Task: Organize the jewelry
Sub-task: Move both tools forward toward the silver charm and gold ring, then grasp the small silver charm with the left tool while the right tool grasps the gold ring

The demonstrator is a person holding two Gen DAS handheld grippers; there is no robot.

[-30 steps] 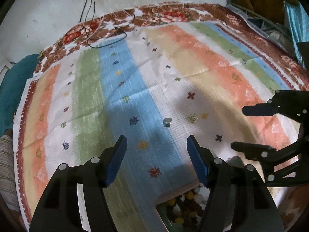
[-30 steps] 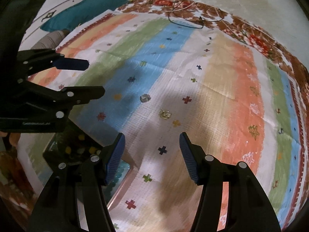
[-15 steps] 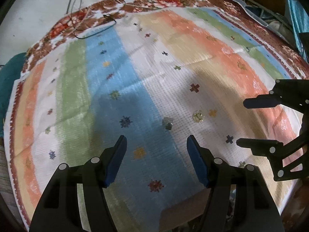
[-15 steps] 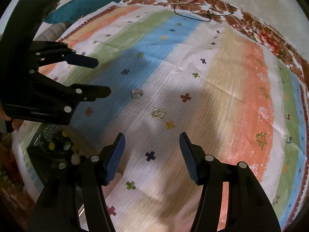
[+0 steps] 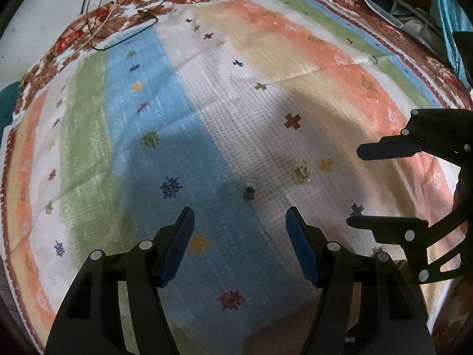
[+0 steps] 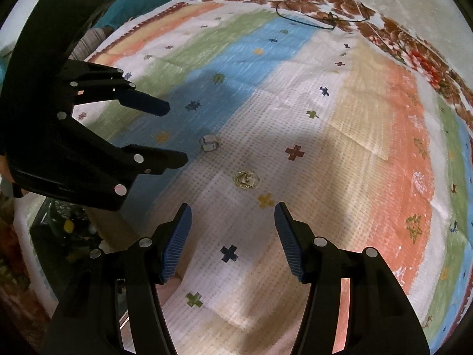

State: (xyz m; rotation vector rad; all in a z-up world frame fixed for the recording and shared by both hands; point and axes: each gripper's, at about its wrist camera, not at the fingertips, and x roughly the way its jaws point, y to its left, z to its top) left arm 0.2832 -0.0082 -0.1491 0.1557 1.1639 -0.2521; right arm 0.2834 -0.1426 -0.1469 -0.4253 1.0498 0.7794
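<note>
So both tongs are hanging over the striped cloth pointing down at it, and neither is carrying anything: the left gripper has its blue pads spread with only cloth showing in the gap, same for the right gripper. 2 small pieces of jewelry are lying loose. The silvery ring sits just ahead of the left tongs, nearly centred between the fingers, and the little gold piece is just ahead of the right tongs, a bit toward its right finger. They're near each other but not touching. My read is this is the approach step, 1 piece per hand, nothing picked up yet. Next bit looks fiddly: each pair needs to drop straight onto its piece and pinch something tiny and flat off soft fabric without snagging it. A box of beads sits down behind the left tongs, probably the destination.
</note>
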